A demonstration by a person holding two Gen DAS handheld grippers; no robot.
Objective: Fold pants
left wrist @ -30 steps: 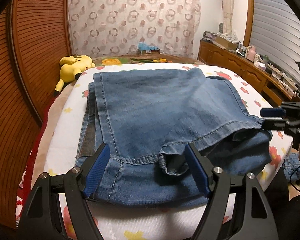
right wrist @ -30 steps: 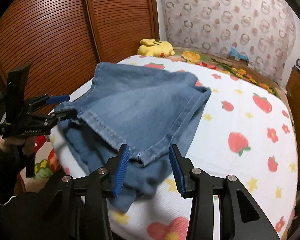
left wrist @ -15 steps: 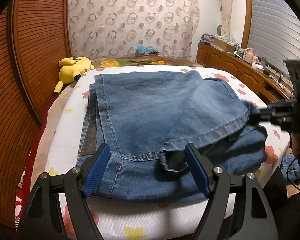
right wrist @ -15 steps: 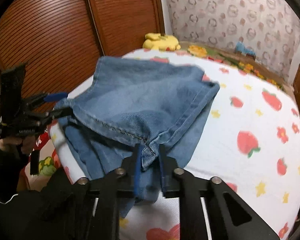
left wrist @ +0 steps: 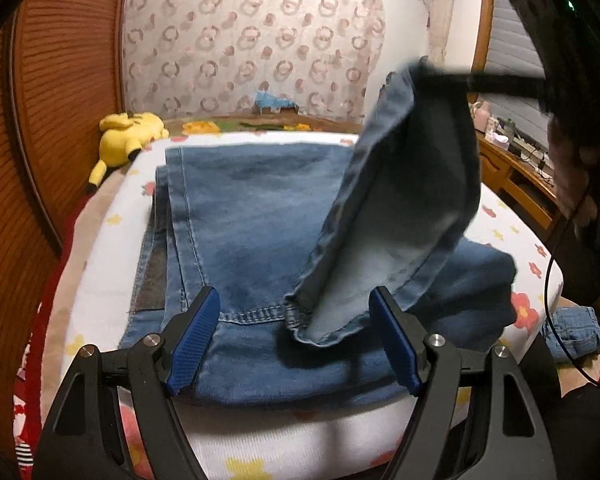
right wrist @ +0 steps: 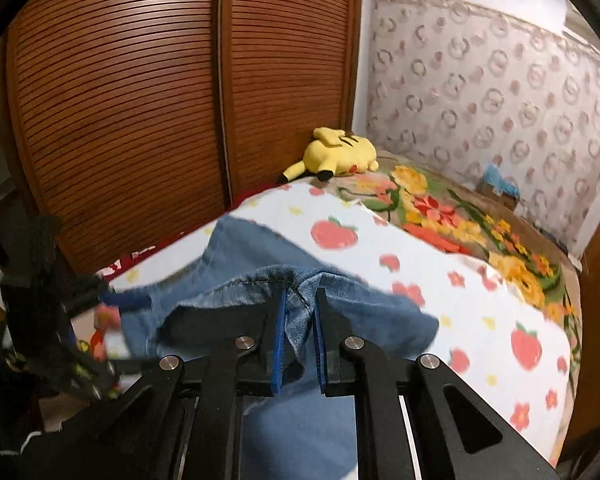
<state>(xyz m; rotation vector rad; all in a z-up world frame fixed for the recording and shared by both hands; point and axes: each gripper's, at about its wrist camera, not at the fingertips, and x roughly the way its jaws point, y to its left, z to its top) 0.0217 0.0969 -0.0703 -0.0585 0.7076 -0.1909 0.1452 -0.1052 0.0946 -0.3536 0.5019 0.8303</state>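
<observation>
Raised off the bed, the stitched denim hem (right wrist: 300, 308) sits pinched in the right claw (right wrist: 300, 316); left claw (left wrist: 292, 340) wide

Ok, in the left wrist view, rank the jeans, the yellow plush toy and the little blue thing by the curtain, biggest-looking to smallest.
1. Jeans: by far the largest, spread over most of the bed.
2. Yellow plush toy.
3. Blue thing by the curtain: smallest.
The toy and the blue thing lie farther from the camera, so their true sizes stay unsure.

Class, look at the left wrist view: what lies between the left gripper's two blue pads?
In the left wrist view, the left gripper stands open over the jeans; their stitched hem lies between its pads, unpinched.
</observation>
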